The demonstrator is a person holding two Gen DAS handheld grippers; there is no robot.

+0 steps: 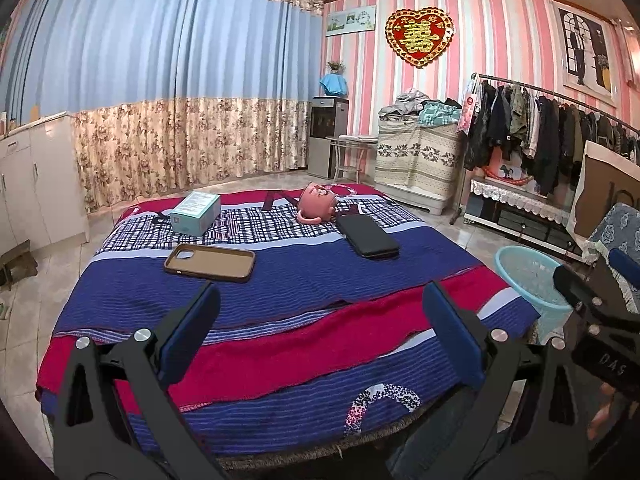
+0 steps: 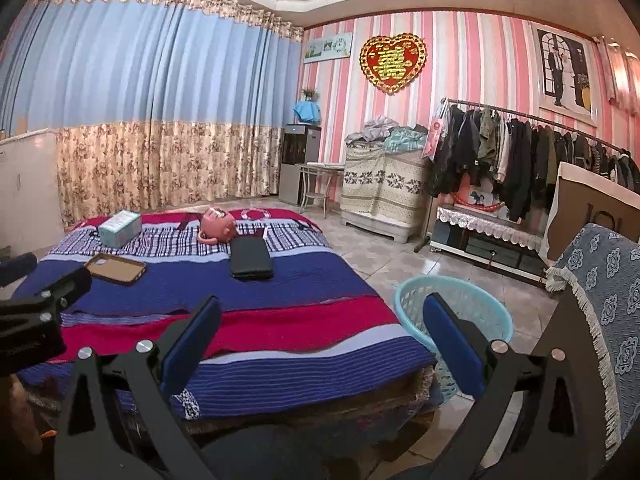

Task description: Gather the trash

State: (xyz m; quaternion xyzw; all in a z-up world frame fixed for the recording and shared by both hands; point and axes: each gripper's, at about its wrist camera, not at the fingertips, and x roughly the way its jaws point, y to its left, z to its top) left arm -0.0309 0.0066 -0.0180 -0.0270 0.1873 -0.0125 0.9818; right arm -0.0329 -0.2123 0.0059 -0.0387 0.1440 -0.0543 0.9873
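A low table under a blue and red striped cloth (image 1: 280, 280) carries a light blue box (image 1: 196, 213), a brown phone case (image 1: 210, 263), a tipped pink mug (image 1: 318, 203) and a black phone or wallet (image 1: 367, 236). They also show in the right wrist view: box (image 2: 120, 229), case (image 2: 115, 268), mug (image 2: 218, 224), black item (image 2: 251, 263). A light blue mesh basket (image 2: 456, 312) stands on the floor at the table's right; it also shows in the left wrist view (image 1: 528, 280). My left gripper (image 1: 320, 320) is open and empty over the near cloth. My right gripper (image 2: 320, 328) is open and empty near the basket.
A clothes rack (image 2: 520, 152) and a low shelf (image 2: 480, 236) line the right wall. A chair with a blue patterned cover (image 2: 600, 300) stands at the near right. A covered cabinet (image 2: 384, 192), a water dispenser (image 2: 298, 164) and a small table (image 2: 320, 184) stand at the back. White cabinets (image 1: 36, 184) are at the left.
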